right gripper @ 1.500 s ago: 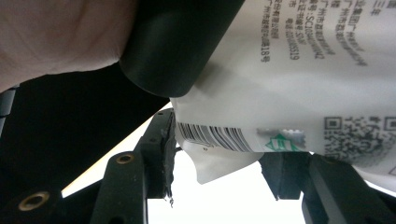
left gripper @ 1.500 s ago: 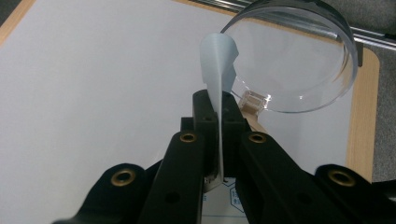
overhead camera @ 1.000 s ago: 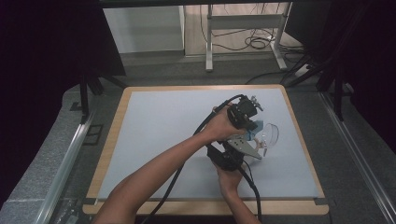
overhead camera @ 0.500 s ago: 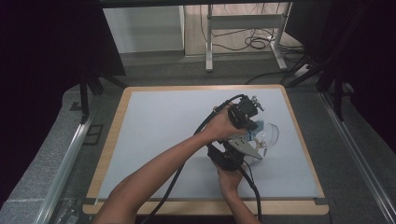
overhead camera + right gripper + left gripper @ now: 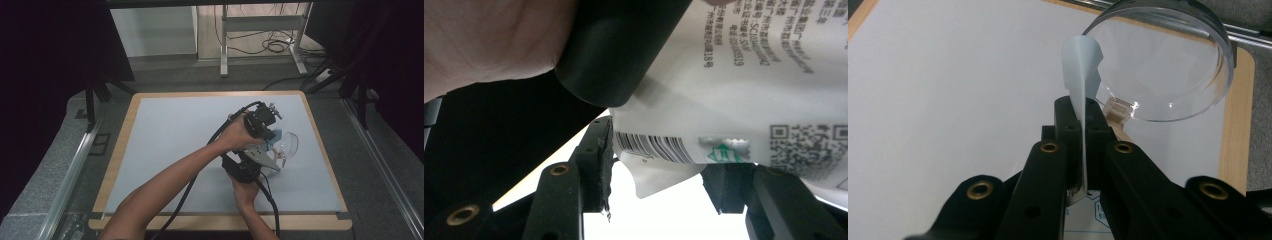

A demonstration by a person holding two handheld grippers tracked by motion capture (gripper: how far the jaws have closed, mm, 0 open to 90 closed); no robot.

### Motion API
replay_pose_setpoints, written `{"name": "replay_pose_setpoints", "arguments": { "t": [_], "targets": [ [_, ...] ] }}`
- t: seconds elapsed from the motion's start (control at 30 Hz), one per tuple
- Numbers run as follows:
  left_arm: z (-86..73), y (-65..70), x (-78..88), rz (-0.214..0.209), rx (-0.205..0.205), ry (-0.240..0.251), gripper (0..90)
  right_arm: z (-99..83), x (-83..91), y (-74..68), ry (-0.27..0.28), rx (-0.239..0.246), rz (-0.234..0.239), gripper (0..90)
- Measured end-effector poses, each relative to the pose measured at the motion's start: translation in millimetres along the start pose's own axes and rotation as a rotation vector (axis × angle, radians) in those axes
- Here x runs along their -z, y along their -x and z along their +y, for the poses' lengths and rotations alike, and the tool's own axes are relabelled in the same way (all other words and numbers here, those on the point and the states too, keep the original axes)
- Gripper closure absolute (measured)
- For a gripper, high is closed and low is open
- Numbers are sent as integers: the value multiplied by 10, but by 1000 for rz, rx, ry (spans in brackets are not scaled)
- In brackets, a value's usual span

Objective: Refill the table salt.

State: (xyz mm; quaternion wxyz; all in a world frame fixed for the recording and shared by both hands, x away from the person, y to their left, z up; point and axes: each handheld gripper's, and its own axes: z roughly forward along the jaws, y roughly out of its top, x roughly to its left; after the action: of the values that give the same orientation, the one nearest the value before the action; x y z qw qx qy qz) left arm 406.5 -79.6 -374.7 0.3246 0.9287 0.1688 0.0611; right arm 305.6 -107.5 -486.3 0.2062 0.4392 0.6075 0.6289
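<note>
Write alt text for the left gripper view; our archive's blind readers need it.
The left claw is shut on the edge of a thin pale packet, which stands up between its black jaws. Just behind is a clear round dish on the white table mat.

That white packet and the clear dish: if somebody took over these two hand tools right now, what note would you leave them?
Left gripper: shut on the top edge of the white packet, holding it upright.
Right gripper: jaws around the packet's lower part with the barcode; whether the pads press on it is unclear.
The clear round dish sits on the white mat just beyond the packet, near the mat's right edge.
Done: packet lifted and held beside the dish.
Left: probably opening the packet and emptying it into the dish; nothing lies in the dish yet.
</note>
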Motion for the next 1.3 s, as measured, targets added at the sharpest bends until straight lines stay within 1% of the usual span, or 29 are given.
{"name": "replay_pose_setpoints", "arguments": {
  "t": [0.2,0.23,0.9,1.13,1.3],
  "targets": [
    [15,6,-2,0,-2,-2,899,8,-3,3,6,-4,-4,521],
    [19,4,0,1,-8,-1,899,10,-2,3,8,-3,-4,520],
    [23,2,2,1,-7,-2,899,16,2,6,10,-2,-4,522],
    [28,3,1,2,-7,-6,899,17,-2,5,14,-9,-6,522],
    [27,4,5,-1,-4,-1,899,24,-3,-2,18,-13,-7,523]
  ]
}}
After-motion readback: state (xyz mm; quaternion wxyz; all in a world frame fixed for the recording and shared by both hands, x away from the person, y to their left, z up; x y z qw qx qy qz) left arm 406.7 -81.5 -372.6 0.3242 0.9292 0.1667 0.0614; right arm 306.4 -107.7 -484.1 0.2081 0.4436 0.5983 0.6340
